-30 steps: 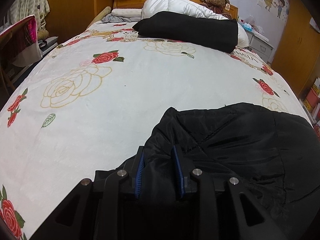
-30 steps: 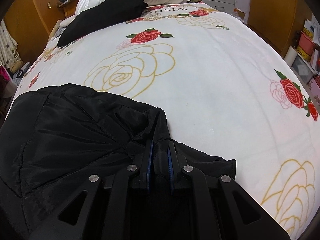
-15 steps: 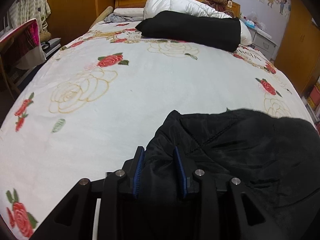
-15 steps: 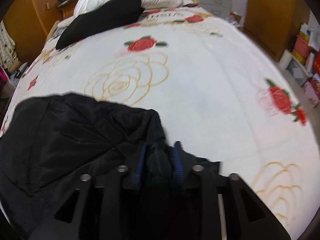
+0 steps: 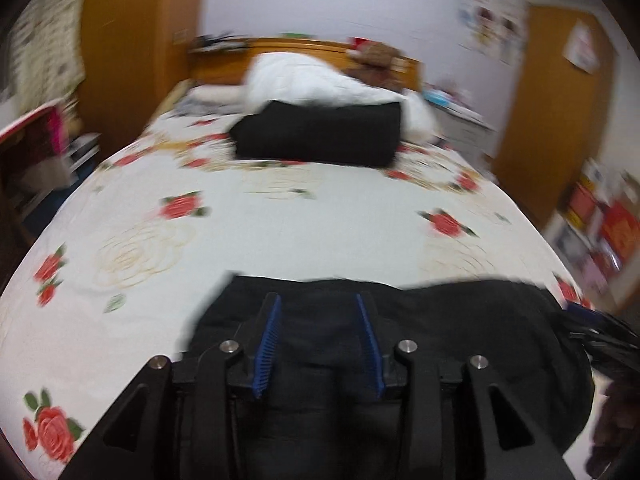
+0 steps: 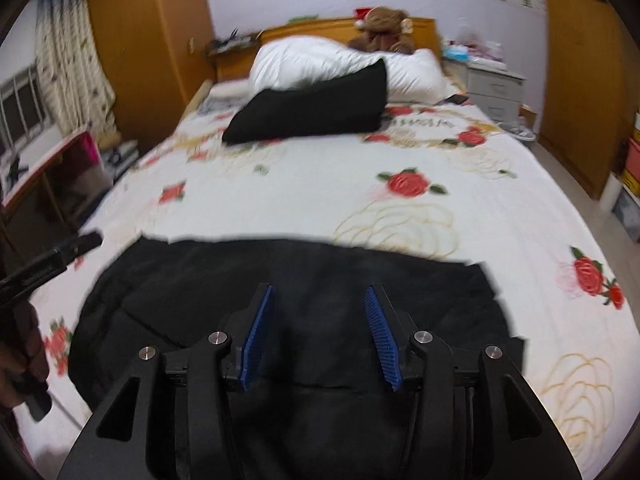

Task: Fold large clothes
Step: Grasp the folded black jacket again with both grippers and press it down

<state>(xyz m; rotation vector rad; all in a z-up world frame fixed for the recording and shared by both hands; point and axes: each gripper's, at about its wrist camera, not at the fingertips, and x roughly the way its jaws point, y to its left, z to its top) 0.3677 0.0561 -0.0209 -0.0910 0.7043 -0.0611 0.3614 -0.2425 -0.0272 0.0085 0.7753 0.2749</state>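
Note:
A large black padded jacket [image 5: 460, 320] lies folded at the near end of the bed, also in the right wrist view [image 6: 304, 276]. My left gripper [image 5: 318, 300] is open, its blue pads spread above the jacket, holding nothing. My right gripper [image 6: 320, 292] is open too, raised above the jacket with nothing between its pads. The right gripper shows at the right edge of the left wrist view [image 5: 600, 332]; the left gripper shows at the left edge of the right wrist view [image 6: 48, 260]. Both views are motion-blurred.
The bed's rose-print cover [image 6: 360, 168] stretches ahead. A black folded garment [image 6: 312, 108] leans on white pillows [image 6: 320, 60] with a teddy bear [image 6: 384, 24] at the headboard. A nightstand [image 6: 496, 88] and wardrobe stand right, a desk [image 6: 52, 160] left.
Both grippers have opened and let go of the jacket's edge. Both have lifted and pulled back, so the jacket now lies flatter and wider below them.

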